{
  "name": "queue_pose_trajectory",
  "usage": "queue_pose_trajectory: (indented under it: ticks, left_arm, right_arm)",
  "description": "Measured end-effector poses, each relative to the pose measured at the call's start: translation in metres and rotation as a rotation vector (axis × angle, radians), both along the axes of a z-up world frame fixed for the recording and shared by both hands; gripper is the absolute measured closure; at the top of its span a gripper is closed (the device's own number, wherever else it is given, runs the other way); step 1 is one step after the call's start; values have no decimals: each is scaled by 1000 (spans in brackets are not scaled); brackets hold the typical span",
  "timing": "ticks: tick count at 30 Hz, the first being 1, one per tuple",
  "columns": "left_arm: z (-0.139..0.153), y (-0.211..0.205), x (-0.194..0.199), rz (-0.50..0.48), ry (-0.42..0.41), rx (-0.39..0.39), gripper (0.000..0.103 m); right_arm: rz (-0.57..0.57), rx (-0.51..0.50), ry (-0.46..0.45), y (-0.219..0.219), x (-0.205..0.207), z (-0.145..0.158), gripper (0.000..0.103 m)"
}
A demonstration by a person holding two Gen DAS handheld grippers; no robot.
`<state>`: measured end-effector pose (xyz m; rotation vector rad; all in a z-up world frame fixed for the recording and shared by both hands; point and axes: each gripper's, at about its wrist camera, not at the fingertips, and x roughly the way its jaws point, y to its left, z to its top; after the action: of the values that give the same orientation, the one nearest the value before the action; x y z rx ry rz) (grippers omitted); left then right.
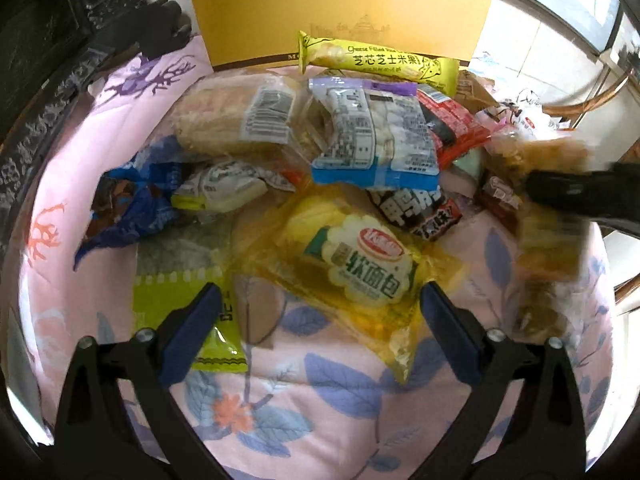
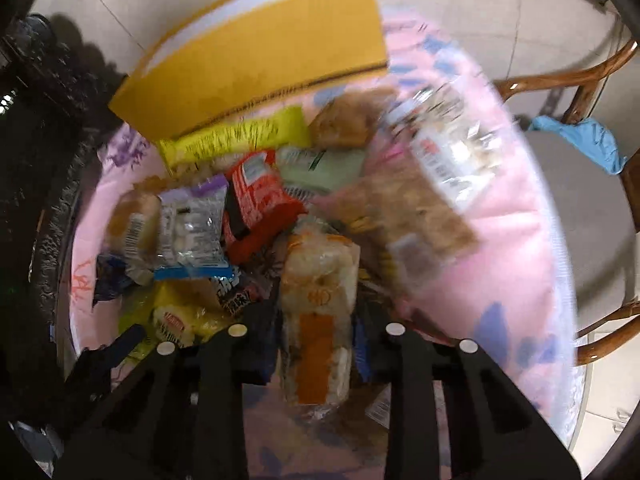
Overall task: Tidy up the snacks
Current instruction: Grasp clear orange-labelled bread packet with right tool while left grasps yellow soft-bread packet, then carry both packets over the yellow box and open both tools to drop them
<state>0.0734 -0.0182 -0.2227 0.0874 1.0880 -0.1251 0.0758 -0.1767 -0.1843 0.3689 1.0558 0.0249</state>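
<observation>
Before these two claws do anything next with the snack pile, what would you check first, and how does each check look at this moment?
1. Right gripper has a packet: ok, its jaws are closed on the clear rice cracker packet.
2. That grip is firm: cannot tell, the right view is blurred.
3. Left gripper is free: ok, its jaws stand wide with nothing pressed between them.
4. Left target reachable: ok, the yellow soft bread bag lies on top between the open fingers.
5. Yellow box ready to receive: cannot tell, its inside is not visible.
</observation>
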Motion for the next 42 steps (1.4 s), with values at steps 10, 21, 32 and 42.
queue_pose_trajectory:
  ticks: [10,21,32,42]
  left_arm:
    - [6,-7,3,-68,26,-113,54]
    - [18,20,-4,-62,55,-153,87]
    - [25,4,22,120,54,-98,2]
    - [-2,8,35,110,113,-16,59]
  right_arm:
    - [-153,-8,-137,-63,-41,64,73]
    - [-169,14,-146,-68,-58,63,73]
    - [-116,25,-175,-64,-54,73,73]
    - [-114,4,-156,-67,-55,72,73]
